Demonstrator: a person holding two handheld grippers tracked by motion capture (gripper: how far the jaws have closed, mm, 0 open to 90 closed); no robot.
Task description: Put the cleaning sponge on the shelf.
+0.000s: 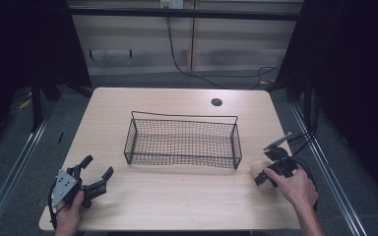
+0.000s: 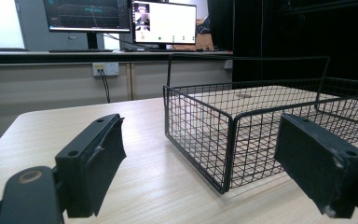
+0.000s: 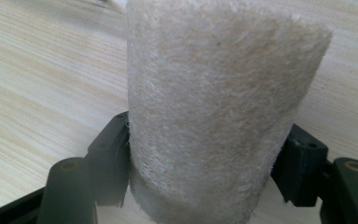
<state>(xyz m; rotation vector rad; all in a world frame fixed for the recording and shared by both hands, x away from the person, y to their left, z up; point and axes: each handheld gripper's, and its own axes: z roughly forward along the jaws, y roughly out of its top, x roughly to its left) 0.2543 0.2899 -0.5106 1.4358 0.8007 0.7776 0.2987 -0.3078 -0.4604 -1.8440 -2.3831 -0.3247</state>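
Note:
A cream, fuzzy cylinder of felt (image 3: 214,107) lies on the wooden table at the right, just past the basket's right end (image 1: 256,169). My right gripper (image 1: 265,177) is shut on it, both black pads pressing its sides in the right gripper view (image 3: 205,177). A black wire basket (image 1: 182,140) stands in the middle of the table with nothing inside. At the table's front left, my left gripper (image 1: 97,168) rests open, its jaws wide apart (image 2: 200,172) and pointed toward the basket's near corner (image 2: 223,140).
The wooden table (image 1: 177,196) has a round cable hole (image 1: 216,102) at the back right. Monitors (image 2: 126,18) stand on a counter beyond the table. Dark curtains and metal floor rails flank both sides.

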